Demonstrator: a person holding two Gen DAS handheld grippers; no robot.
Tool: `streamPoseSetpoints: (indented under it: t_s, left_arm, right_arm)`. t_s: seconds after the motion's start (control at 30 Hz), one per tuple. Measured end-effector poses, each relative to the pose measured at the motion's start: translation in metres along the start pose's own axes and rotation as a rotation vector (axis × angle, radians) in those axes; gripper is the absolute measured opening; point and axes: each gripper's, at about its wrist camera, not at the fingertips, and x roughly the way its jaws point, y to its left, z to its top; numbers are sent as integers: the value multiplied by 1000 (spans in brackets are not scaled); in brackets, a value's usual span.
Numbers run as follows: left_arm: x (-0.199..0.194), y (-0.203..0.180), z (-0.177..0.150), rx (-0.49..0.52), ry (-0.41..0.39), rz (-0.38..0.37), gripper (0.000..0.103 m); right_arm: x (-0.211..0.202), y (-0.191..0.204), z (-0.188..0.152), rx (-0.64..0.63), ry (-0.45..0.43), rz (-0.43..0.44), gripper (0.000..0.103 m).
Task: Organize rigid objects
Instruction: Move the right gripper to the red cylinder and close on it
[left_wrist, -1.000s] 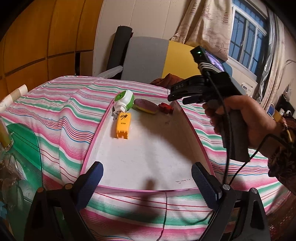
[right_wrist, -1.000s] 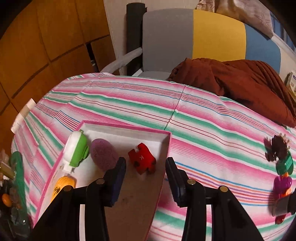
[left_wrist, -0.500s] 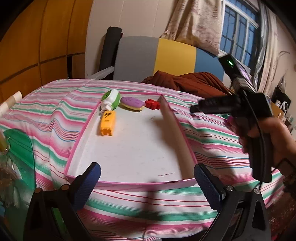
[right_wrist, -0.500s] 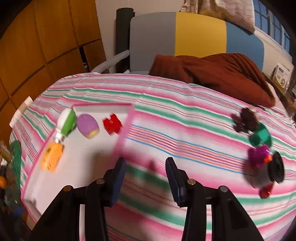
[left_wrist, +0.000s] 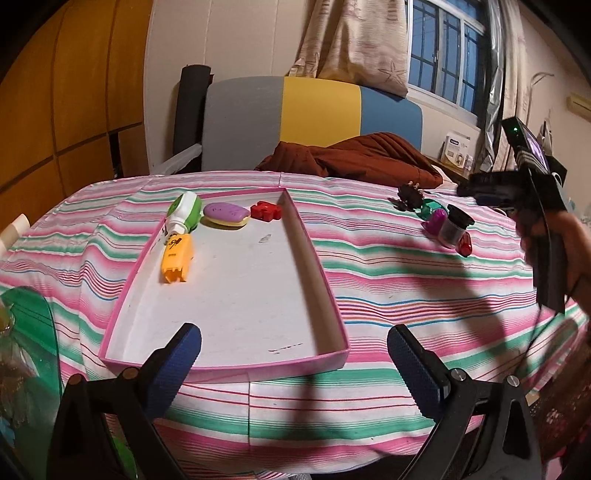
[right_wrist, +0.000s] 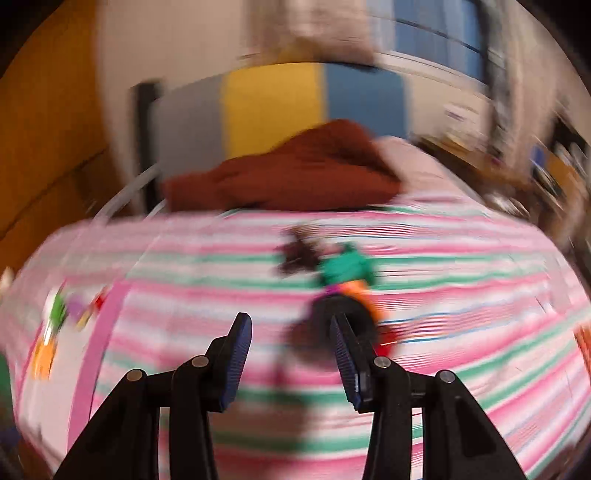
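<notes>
A pink-rimmed tray (left_wrist: 317, 254) lies on the striped bed. At its far end sit a green and white bottle (left_wrist: 184, 212), a yellow toy (left_wrist: 177, 258), a purple and yellow oval (left_wrist: 226, 215) and a red puzzle piece (left_wrist: 266, 211). A loose pile lies to the right: a dark claw clip (left_wrist: 408, 195), a green piece (left_wrist: 428, 208), a purple piece (left_wrist: 436, 221), a black-capped jar (left_wrist: 454, 229) and a red piece (left_wrist: 464, 246). My left gripper (left_wrist: 293, 354) is open and empty at the tray's near end. My right gripper (right_wrist: 291, 354) is open and empty, close to the blurred pile (right_wrist: 343, 273).
A brown blanket (left_wrist: 351, 155) lies at the far edge of the bed, before a grey, yellow and blue headboard (left_wrist: 314, 110). A green glass object (left_wrist: 29, 332) stands at the left. The right hand-held gripper (left_wrist: 517, 192) shows at the right of the left wrist view.
The right gripper has swung from over the tray's far end rightward to the loose pile; its view is now motion-blurred. The left gripper has drawn back and turned slightly right.
</notes>
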Motion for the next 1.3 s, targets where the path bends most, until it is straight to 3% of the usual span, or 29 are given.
streamPoseSetpoints:
  t_s: [0.1, 0.2, 0.37, 0.57, 0.7, 0.8, 0.97, 1.03, 1.13, 1.3]
  left_arm:
    - [-1, -2, 1, 6, -1, 2, 102]
    - [0, -3, 1, 6, 2, 1, 102]
    - [2, -5, 1, 11, 6, 4, 102]
    - [4, -11, 4, 24, 10, -8, 102]
    - [2, -14, 3, 32, 6, -15, 102]
    - [4, -16, 3, 31, 12, -17, 102]
    - [8, -21, 10, 30, 19, -30, 102]
    - [8, -25, 15, 31, 13, -41, 102]
    - [12, -37, 27, 39, 7, -59, 102]
    - [20, -68, 49, 71, -7, -99, 102]
  right_arm:
    - [15, -45, 18, 142, 34, -101, 45]
    - [35, -66, 18, 183, 101, -105, 45]
    - [38, -50, -3, 114, 151, -32, 45]
    - [12, -4, -38, -64, 191, 157, 45]
    - [-16, -1, -38, -116, 118, 198, 45]
    - [-22, -18, -32, -40, 105, 223, 45]
    - [4, -54, -25, 183, 203, 310, 45]
    - [8, -67, -23, 236, 202, 298, 45]
    - [20, -88, -13, 305, 201, 201, 46]
    - [53, -88, -7, 278, 261, 103, 45]
